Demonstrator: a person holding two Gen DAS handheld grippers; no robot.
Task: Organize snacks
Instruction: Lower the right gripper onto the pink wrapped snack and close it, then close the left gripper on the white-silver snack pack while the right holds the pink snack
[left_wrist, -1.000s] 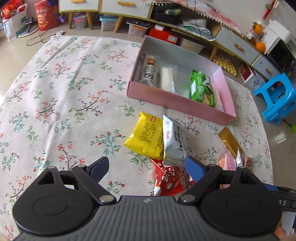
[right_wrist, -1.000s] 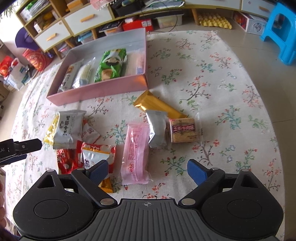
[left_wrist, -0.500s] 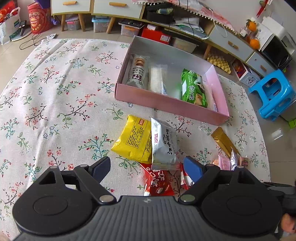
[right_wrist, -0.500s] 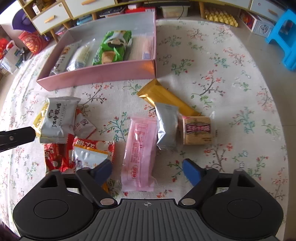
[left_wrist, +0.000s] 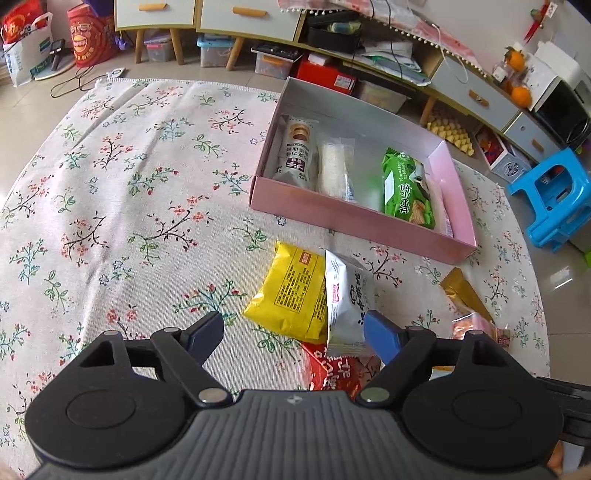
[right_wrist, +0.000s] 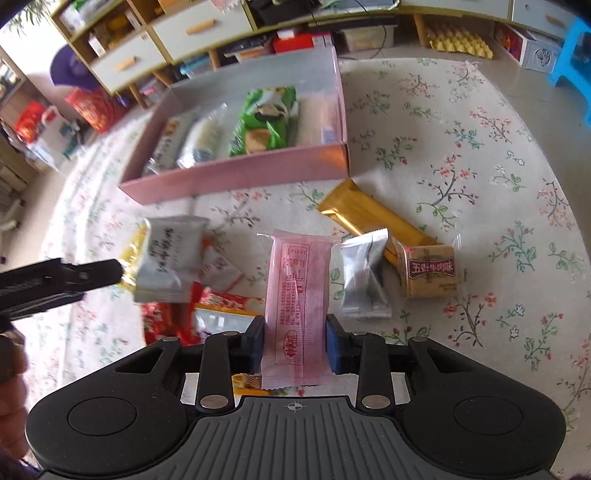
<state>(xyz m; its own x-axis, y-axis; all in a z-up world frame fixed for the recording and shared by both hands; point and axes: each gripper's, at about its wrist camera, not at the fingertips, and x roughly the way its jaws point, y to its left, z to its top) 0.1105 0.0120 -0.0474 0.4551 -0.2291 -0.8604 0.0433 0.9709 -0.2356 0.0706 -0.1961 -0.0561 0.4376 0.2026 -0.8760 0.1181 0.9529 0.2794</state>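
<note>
Right wrist: pink packet (right_wrist: 294, 306) clamped between right tongs (right_wrist: 294, 345) fingertips.

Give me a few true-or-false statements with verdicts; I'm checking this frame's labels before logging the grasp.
1. The right claw is shut on the pink packet. True.
2. The left claw holds the yellow packet. False: it is open and holds nothing.
3. The green packet lies inside the pink box. True.
4. The gold bar is in the box. False: it lies on the floral tablecloth beside the box.
5. The silver packet lies right of the pink packet in the right wrist view. True.
</note>
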